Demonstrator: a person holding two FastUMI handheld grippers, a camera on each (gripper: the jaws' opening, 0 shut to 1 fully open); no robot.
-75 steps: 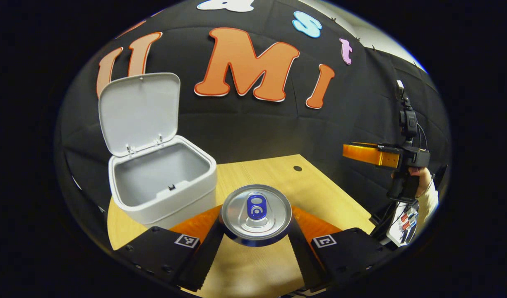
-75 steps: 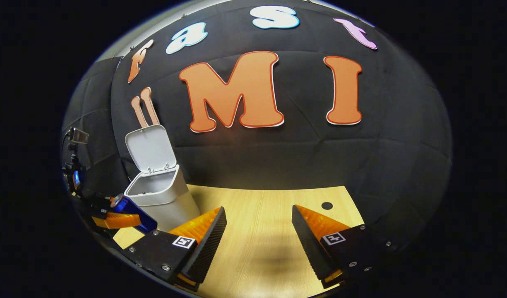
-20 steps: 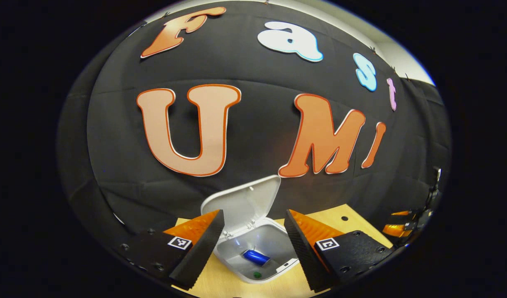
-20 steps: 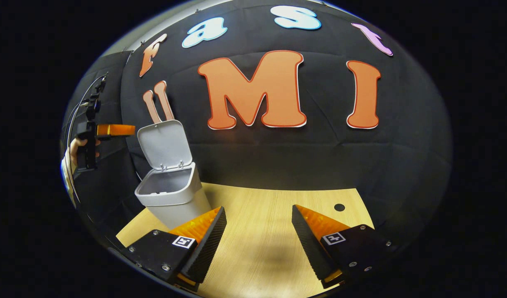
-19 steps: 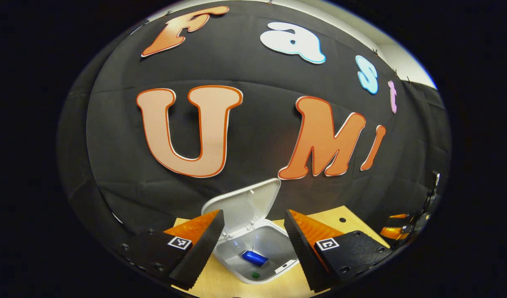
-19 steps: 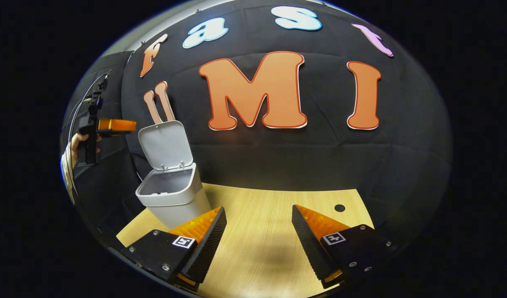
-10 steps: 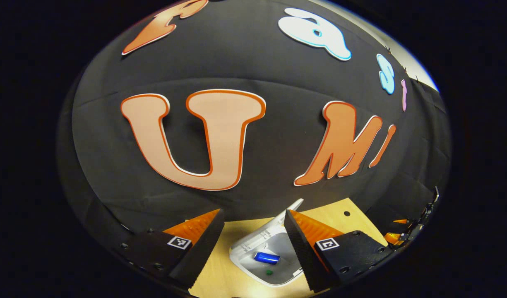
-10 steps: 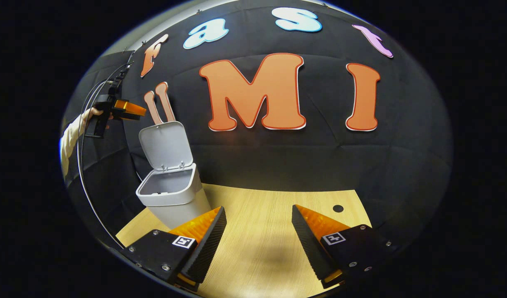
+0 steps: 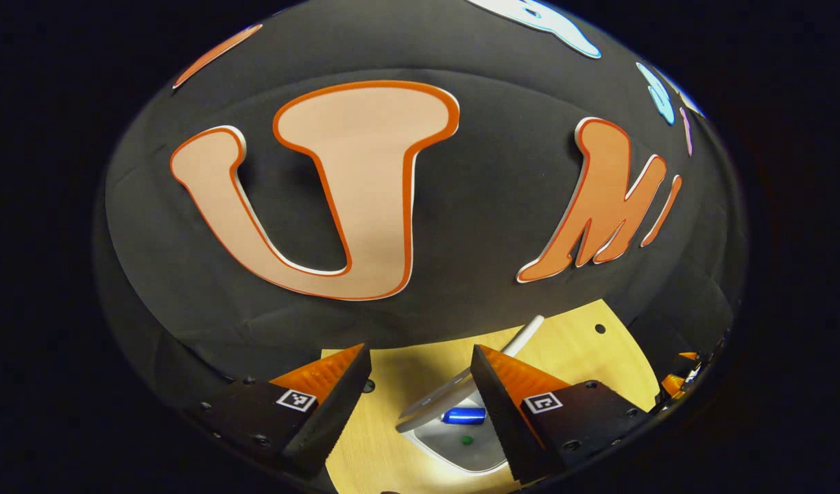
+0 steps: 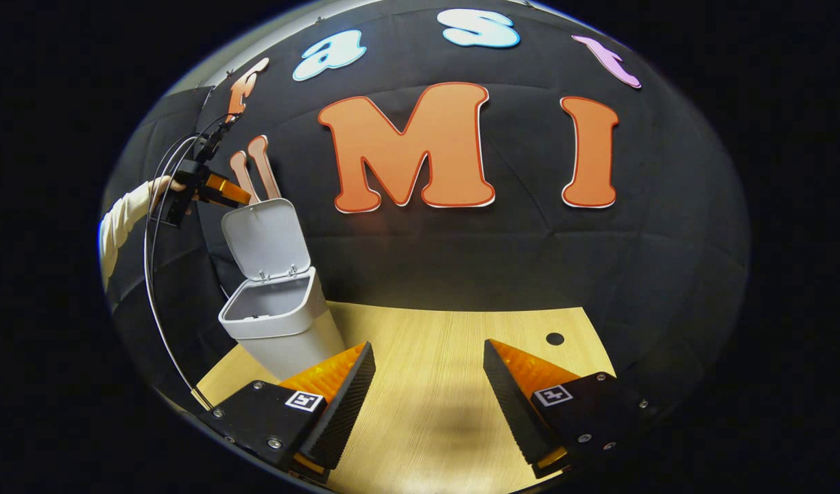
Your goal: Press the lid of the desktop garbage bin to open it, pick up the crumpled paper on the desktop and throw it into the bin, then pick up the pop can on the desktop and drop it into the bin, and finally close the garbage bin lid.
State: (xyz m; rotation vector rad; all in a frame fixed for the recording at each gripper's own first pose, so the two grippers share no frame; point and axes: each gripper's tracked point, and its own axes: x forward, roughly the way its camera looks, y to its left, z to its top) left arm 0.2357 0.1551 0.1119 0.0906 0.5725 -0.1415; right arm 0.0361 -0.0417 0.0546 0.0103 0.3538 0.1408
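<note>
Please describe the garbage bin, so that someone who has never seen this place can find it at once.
Look at the wooden desktop in front of the black cloth wall. At its left end, seen in the right gripper view, stands the garbage bin, pale grey with rounded corners. Its hinged lid stands open, and a blue pop can lies inside.

Left tool (image 9: 420, 391) raised, fingers spread, empty — right tool (image 10: 428, 391) low, likewise agape
</note>
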